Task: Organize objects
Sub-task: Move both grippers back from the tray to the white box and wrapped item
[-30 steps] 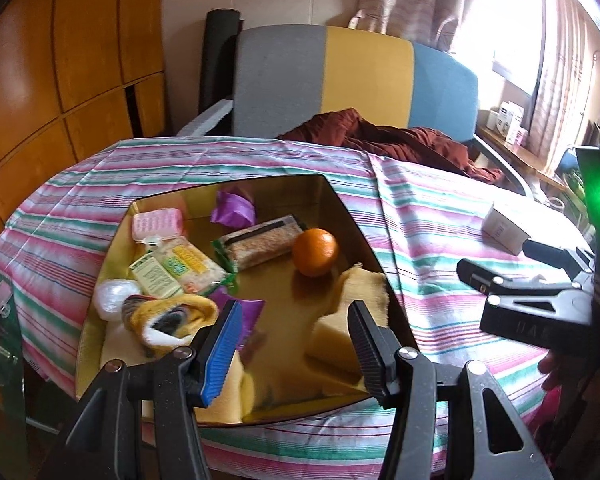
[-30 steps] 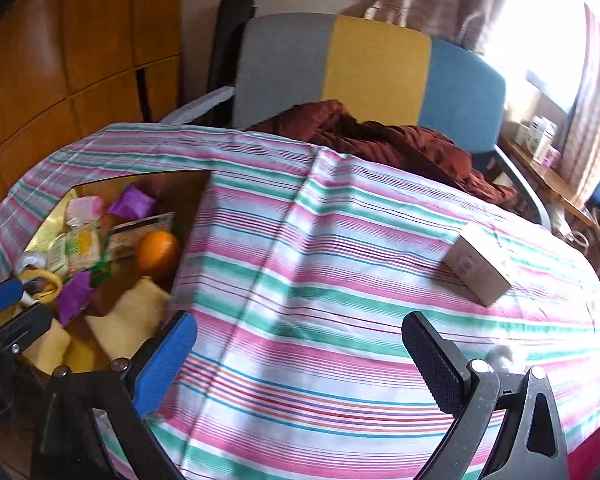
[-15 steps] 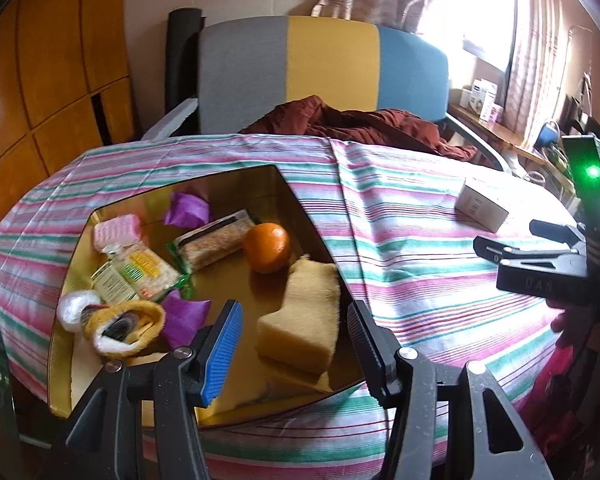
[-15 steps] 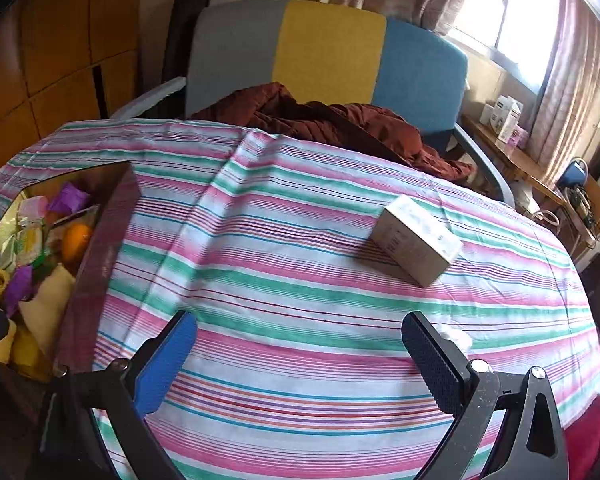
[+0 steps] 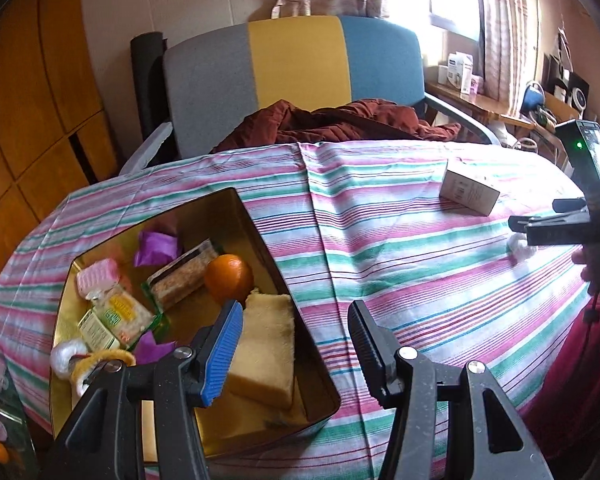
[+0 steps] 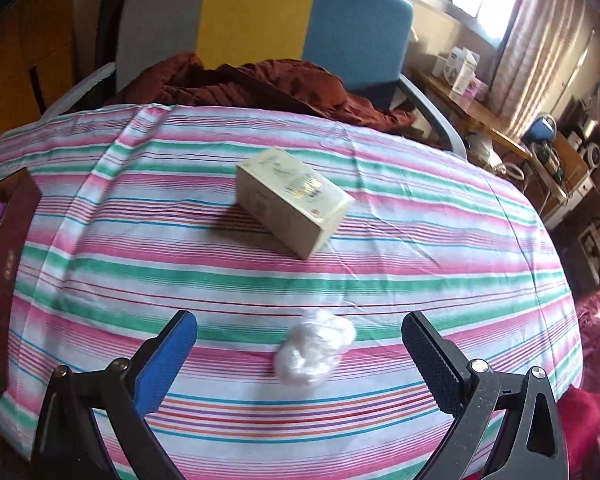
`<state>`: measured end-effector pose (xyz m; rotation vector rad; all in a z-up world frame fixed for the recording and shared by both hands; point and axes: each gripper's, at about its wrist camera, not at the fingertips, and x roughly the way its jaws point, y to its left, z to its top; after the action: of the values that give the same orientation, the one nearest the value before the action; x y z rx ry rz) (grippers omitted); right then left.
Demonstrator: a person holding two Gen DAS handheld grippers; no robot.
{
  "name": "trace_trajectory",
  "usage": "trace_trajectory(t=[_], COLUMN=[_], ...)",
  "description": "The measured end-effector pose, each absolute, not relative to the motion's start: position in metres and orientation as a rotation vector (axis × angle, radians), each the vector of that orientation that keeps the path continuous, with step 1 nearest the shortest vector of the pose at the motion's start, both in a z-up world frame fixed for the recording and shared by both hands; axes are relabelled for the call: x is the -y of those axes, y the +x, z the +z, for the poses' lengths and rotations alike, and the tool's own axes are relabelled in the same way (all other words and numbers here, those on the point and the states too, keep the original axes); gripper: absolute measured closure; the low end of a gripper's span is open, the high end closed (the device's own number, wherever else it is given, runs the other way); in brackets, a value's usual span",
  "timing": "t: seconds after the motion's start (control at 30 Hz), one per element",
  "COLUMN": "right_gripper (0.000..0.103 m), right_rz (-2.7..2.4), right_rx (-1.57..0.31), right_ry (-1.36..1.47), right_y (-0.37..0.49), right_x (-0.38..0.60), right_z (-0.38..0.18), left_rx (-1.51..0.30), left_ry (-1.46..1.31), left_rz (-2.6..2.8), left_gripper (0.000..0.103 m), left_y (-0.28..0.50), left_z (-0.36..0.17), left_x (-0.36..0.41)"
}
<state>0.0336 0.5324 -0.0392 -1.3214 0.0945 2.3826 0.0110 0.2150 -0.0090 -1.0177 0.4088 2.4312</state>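
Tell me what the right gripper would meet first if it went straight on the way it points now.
Most likely the white crumpled plastic wad on the striped tablecloth. It lies between the open fingers of the right gripper, just ahead. The cream box sits further along, though depth is hard to judge.

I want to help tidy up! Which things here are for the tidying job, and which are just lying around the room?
For tidying: gold tin holding an orange and sponge; cream box and white plastic wad on the striped cloth; right gripper, open over the wad.

Just lying about: brown garment, chair, side shelf boxes.
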Motion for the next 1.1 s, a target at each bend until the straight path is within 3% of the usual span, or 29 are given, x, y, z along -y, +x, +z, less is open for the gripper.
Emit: trace_trajectory(t=[0.2, 0.87, 1.1], right_gripper=[0.0, 0.0, 0.0], right_rz=[2.353, 2.318, 2.378], right_rx=[-0.305, -0.468, -0.487], right_ry=[-1.334, -1.323, -1.441], right_y=[0.036, 0.04, 0.032], right_x=[-0.563, -0.584, -0.57], right_z=[-0.053, -0.056, -0.066], left_rx=[-0.465, -0.568, -0.572], left_ry=[-1.002, -0.966, -0.98], left_rz=[2.42, 2.329, 2.279], left_gripper=[0.048, 0.048, 0.048], left_y=[0.009, 0.008, 0.005], left_z=[-0.01, -0.014, -0.021], left_x=[-0.23, -0.288, -0.311])
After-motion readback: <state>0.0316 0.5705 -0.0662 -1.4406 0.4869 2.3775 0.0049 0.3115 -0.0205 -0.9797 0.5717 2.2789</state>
